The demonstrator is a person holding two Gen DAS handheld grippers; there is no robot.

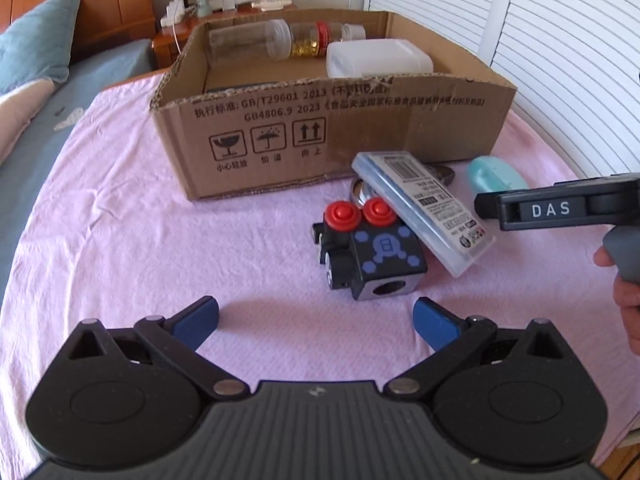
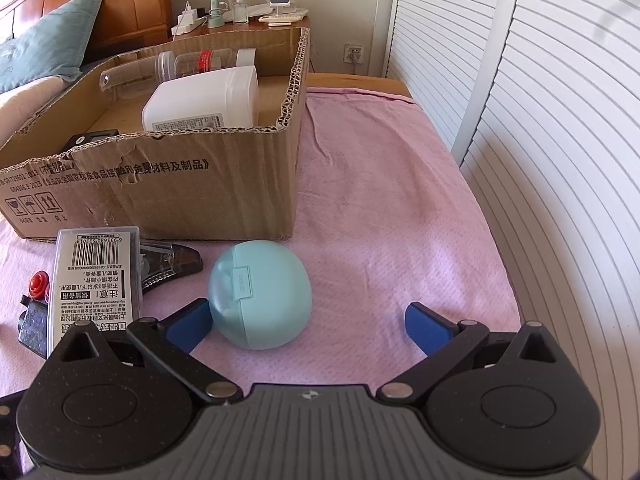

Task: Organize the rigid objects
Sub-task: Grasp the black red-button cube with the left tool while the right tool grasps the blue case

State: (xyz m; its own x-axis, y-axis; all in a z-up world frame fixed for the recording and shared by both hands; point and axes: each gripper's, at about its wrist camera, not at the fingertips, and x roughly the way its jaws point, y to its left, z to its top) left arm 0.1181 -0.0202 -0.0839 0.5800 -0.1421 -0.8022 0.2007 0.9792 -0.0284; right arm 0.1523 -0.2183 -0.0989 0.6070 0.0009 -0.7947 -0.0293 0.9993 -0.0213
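A cardboard box [image 1: 280,136] [image 2: 224,184] stands on the pink cloth and holds a clear bottle [image 1: 256,42], a red-labelled jar [image 1: 316,40] and a white container [image 1: 378,58] [image 2: 204,100]. In front of it lie a black block with two red buttons [image 1: 368,256], a clear plastic case with a barcode label [image 1: 424,208] [image 2: 96,276], a dark stapler [image 2: 172,264] and a teal round case [image 2: 260,294] [image 1: 494,174]. My left gripper [image 1: 316,320] is open, short of the black block. My right gripper [image 2: 308,324] is open, with the teal case just ahead between its fingers.
The pink cloth [image 2: 380,216] covers a table beside a bed with a blue pillow [image 1: 36,36]. A white louvred door [image 2: 540,120] runs along the right. A nightstand [image 2: 240,20] with a fan and chargers stands behind the box.
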